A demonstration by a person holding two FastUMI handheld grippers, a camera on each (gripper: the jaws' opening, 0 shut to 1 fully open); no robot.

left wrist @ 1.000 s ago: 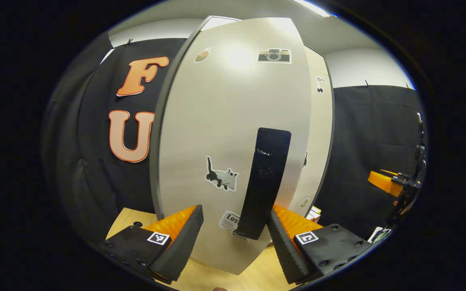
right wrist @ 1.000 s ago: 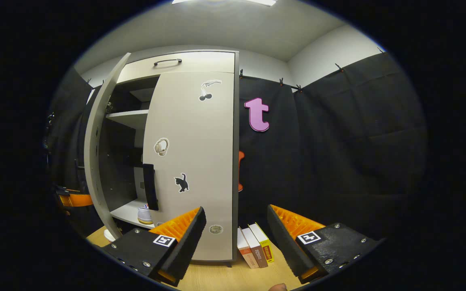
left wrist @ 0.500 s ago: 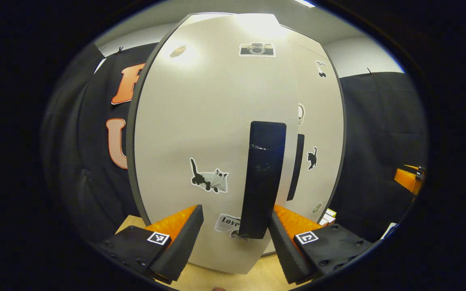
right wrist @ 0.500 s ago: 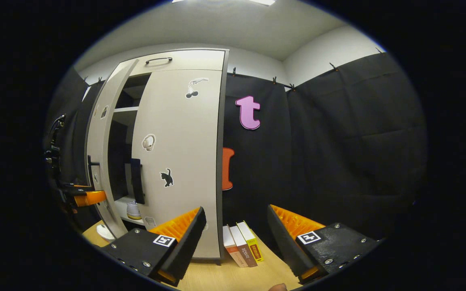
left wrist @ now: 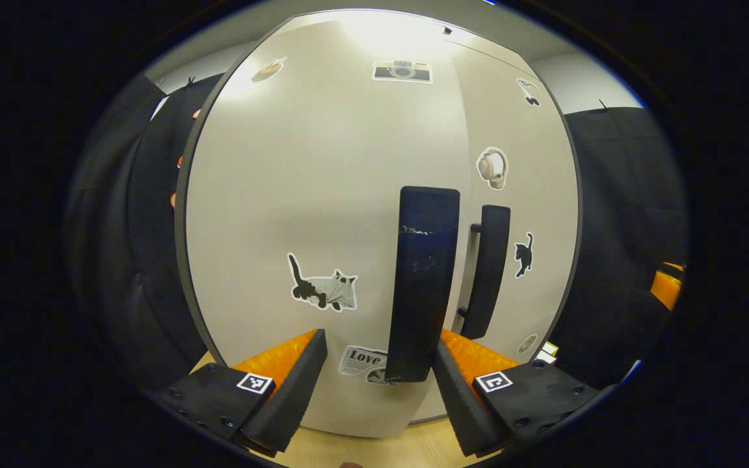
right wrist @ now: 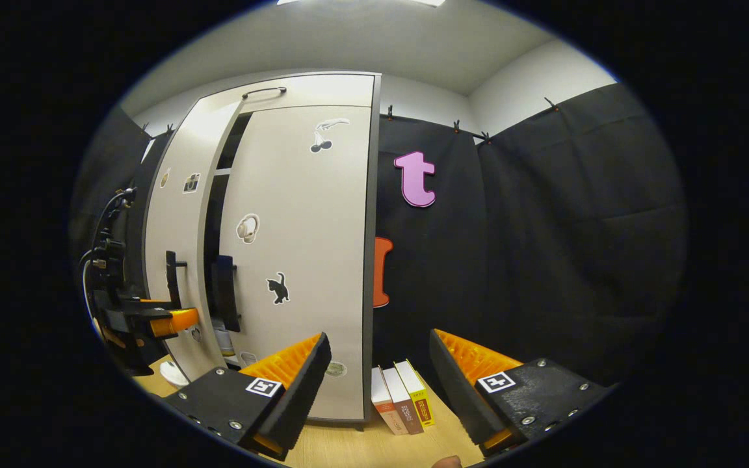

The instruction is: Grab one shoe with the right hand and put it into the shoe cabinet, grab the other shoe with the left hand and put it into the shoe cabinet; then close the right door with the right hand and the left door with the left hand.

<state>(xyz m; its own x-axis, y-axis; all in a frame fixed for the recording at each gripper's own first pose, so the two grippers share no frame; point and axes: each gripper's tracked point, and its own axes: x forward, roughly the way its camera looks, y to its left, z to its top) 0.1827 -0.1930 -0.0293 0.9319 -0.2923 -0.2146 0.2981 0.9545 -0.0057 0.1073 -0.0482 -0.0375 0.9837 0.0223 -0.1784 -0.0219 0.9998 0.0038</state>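
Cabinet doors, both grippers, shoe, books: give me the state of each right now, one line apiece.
Left door: nearly shut, a narrow gap left.
Right door: shut.
Left gripper: open, door handle between its fingers.
Right gripper: open, holding nothing.
Shoe: inside the cabinet, glimpsed through the gap.
Books: upright beside the cabinet.

shoe cabinet (right wrist: 296, 260): interior mostly hidden behind the left door (right wrist: 176, 247) and right door (right wrist: 303, 260); narrow dark gap between them. shoe (right wrist: 223, 339): pale sliver in the gap, shape unreadable. books (right wrist: 404, 403): spine text too small to read.
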